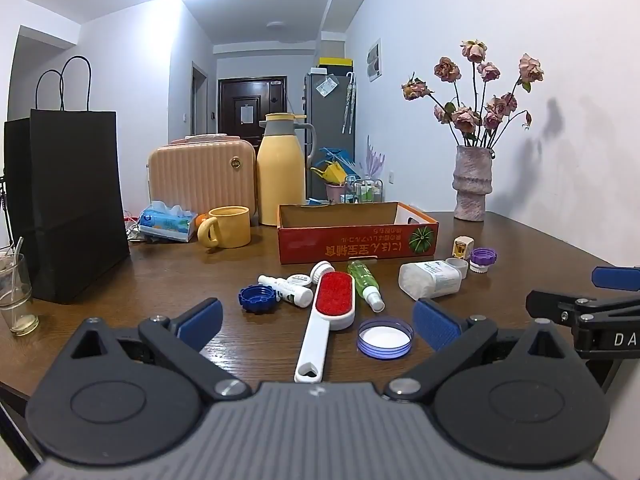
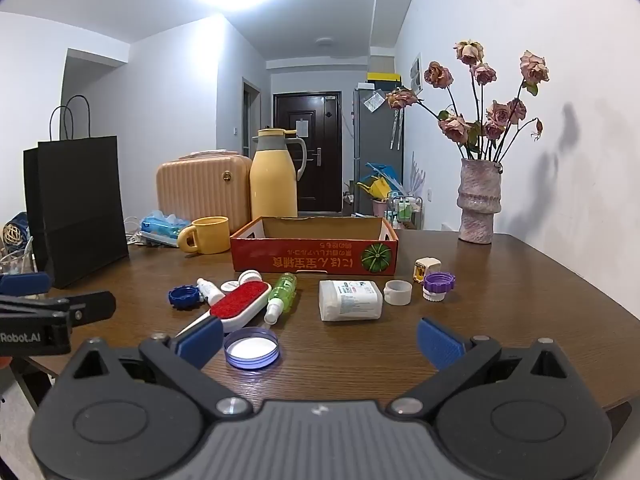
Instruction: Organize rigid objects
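Observation:
An empty red cardboard box stands mid-table. In front of it lie a white lint brush with a red pad, a green spray bottle, a white tube, a blue cap, a purple-rimmed lid, a clear jar on its side, and a purple cap. My left gripper hovers open over the brush handle. My right gripper is open above bare table near the lid.
A wooden table holds a black paper bag, a tissue pack, a yellow mug, a yellow thermos, a peach case, a vase of dried roses and a glass at the left edge.

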The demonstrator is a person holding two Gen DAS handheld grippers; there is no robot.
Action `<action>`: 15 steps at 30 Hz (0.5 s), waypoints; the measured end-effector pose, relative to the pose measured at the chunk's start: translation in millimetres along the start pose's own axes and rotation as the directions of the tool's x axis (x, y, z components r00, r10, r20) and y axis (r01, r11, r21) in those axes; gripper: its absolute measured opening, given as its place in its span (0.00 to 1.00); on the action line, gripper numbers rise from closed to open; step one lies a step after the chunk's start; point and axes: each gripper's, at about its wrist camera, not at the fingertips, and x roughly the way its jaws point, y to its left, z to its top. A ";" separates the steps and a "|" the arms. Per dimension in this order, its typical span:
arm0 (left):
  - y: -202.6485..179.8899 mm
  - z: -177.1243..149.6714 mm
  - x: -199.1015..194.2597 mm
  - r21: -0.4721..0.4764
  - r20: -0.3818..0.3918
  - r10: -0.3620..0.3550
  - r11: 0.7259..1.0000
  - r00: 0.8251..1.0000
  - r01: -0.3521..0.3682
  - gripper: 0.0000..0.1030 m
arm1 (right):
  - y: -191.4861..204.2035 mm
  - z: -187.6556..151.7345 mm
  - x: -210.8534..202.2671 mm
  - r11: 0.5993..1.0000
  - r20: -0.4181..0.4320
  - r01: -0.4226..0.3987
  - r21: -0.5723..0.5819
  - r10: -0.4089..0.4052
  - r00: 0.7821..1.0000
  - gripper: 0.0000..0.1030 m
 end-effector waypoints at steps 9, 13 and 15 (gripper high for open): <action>0.6 -1.1 0.7 0.000 0.000 -0.002 1.000 1.000 0.002 1.00 | 0.0 0.2 0.5 1.000 -0.001 0.000 0.000 0.000 1.000 1.00; 0.6 -0.9 0.9 -0.001 -0.001 -0.002 1.000 1.000 0.002 1.00 | 2.5 -1.7 3.8 1.000 -0.001 -0.003 -0.001 0.003 1.000 1.00; 0.8 -0.7 1.1 -0.001 0.000 -0.001 1.000 1.000 0.001 1.00 | 3.1 -1.2 2.1 1.000 -0.001 -0.003 -0.001 0.003 1.000 1.00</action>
